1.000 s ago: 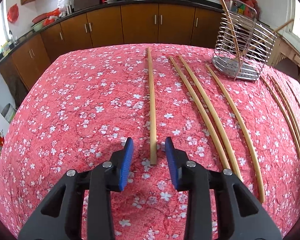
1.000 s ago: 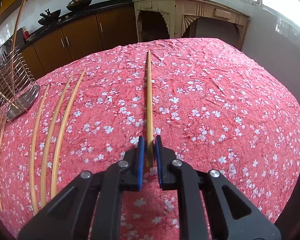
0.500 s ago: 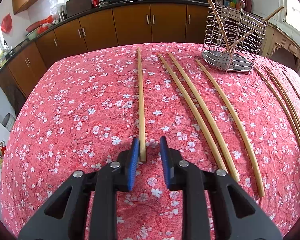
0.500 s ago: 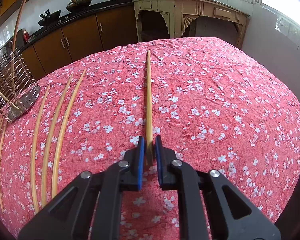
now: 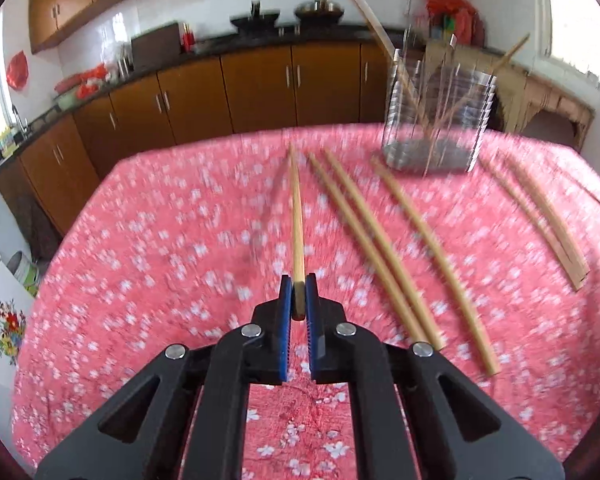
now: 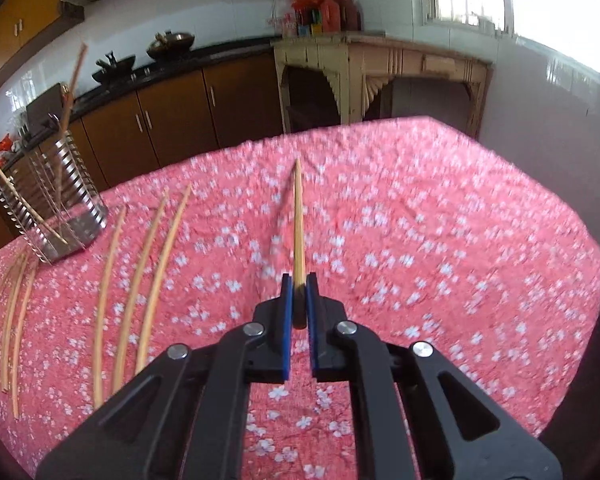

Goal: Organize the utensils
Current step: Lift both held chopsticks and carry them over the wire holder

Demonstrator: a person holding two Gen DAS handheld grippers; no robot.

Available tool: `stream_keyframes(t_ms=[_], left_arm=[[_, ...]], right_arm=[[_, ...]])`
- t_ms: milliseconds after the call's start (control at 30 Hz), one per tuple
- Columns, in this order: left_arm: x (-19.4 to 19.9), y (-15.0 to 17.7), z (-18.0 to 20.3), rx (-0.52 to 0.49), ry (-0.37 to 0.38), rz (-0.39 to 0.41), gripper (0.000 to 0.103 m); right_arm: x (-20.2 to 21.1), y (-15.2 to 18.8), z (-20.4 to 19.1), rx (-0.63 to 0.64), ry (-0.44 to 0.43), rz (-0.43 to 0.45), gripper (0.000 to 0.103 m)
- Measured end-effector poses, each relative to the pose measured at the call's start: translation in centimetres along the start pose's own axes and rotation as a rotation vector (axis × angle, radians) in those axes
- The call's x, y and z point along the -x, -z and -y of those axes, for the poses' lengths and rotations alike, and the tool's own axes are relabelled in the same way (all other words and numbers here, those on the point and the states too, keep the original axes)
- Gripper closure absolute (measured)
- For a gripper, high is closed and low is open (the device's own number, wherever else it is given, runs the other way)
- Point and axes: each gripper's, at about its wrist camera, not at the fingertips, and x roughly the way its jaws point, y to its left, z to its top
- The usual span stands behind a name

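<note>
My left gripper is shut on the near end of a wooden chopstick, held lifted above the red floral tablecloth. My right gripper is shut on another chopstick, also raised off the cloth. A wire utensil holder stands at the far right of the left wrist view with a few chopsticks leaning in it; it also shows at the far left of the right wrist view. Several loose chopsticks lie on the cloth between the grippers.
More chopsticks lie to the right of the holder in the left wrist view, and at the far left of the right wrist view. Brown kitchen cabinets stand beyond the table's far edge. A pale wooden side table stands behind.
My left gripper closed on its chopstick and lifted it off the cloth. My right gripper, shut on its chopstick throughout, also rose. Both views tilted up and blurred.
</note>
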Motion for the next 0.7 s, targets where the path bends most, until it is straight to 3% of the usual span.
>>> stream_keyframes(t_ms=[233, 367, 700], left_arm=[[5.8, -3.2, -1.6, 0.078, 0.016, 0.228, 0.096], [7.6, -4.8, -2.3, 0.120, 0.005, 0.323, 0.096], [9.4, -7.9, -3.7, 0.176, -0.023, 0.430, 0.097]], right_arm=[[5.6, -3.1, -0.9, 0.024, -0.018, 0.206, 0.095], [7.4, -5.1, -1.4, 0.027, -0.037, 0.278, 0.095], [9.9, -8.2, -2.7, 0.012, -0.091, 0.382, 0.095]])
